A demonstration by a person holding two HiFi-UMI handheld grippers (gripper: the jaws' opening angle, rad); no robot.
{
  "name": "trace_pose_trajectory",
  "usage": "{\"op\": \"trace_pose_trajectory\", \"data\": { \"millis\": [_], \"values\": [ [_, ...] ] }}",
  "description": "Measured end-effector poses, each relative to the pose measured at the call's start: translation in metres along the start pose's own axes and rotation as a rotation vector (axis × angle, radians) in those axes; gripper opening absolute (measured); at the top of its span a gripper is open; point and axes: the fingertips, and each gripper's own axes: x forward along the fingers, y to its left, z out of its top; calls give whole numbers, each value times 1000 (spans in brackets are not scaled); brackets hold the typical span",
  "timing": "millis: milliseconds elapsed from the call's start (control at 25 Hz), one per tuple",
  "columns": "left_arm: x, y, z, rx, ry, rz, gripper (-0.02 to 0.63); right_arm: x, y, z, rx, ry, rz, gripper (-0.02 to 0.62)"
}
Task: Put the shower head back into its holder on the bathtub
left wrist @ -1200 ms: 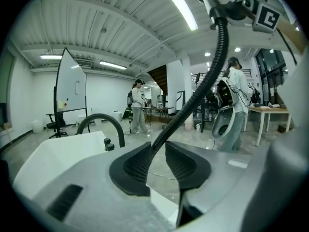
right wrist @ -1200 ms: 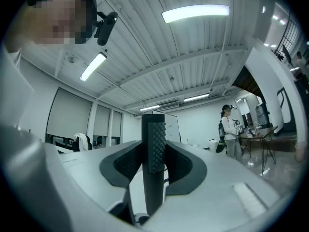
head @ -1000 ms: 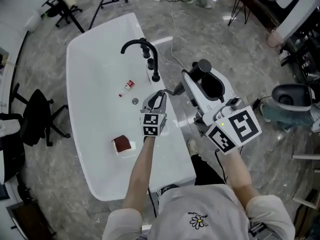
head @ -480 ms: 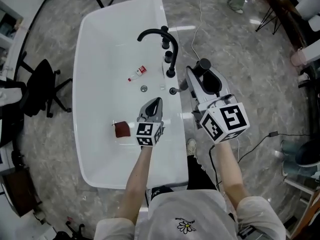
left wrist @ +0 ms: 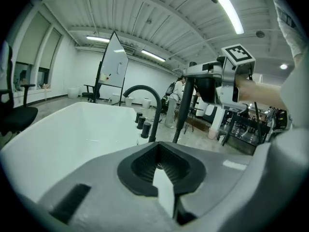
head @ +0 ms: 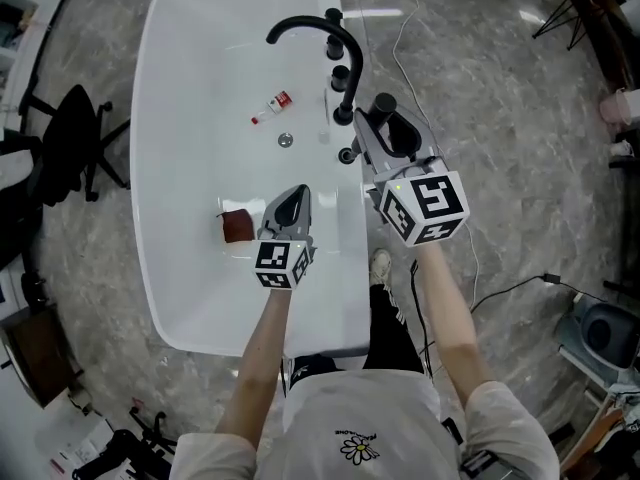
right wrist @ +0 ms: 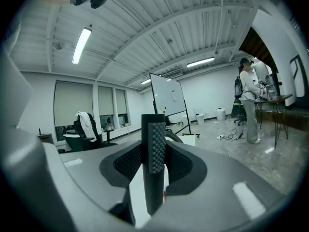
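Both grippers have come down toward the bathtub (head: 170,268) since the earlier frames, the right one by far the more. The right gripper (head: 392,138) was held out beside the tub with its load well off the rim; now it sits just beside the rim, close to the fittings. The left gripper (head: 290,208) has drawn back from the fittings and hangs over the basin nearer the person, beside a brown block (head: 237,226) on the tub floor. Its jaws are together on nothing; in the left gripper view only white tub shows past them.

My reading is that the carry is nearly over and the seating is not yet done.

The shower head (right wrist: 153,168) is clamped in the right gripper's jaws, standing upright between the pads. It is a slim, matt black handle with a strip of raised dots facing the camera, and the pads press on it from both sides. In the left gripper view it hangs as a dark rod (left wrist: 183,110) below the right gripper, slanting down toward the rim. Its lower end is hidden behind the left gripper's body, so I cannot tell whether it touches anything.

Just beyond, the holder (head: 347,155) appears to be the small black socket on the rim, just beside the gripper. The handle's foot would still need lining up over it — a judgement, not something seen.

Farther on stand the arched black faucet (head: 310,30), the drain (head: 286,140) and a small bottle (head: 272,106) lying in the basin.
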Motion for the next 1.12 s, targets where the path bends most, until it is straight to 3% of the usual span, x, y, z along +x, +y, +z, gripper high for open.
{"op": "trace_pose_trajectory", "data": {
  "millis": [280, 680, 1120],
  "values": [
    [5, 15, -16, -53, 9, 27, 2, 25, 5, -52, 7, 79, 36, 140],
    [3, 24, -39, -98, 44, 41, 2, 43, -21, -122, 46, 211, -20, 140],
    [-1, 28, -48, -119, 57, 45, 2, 44, -18, -185, -4, 367, -45, 140]
  ]
}}
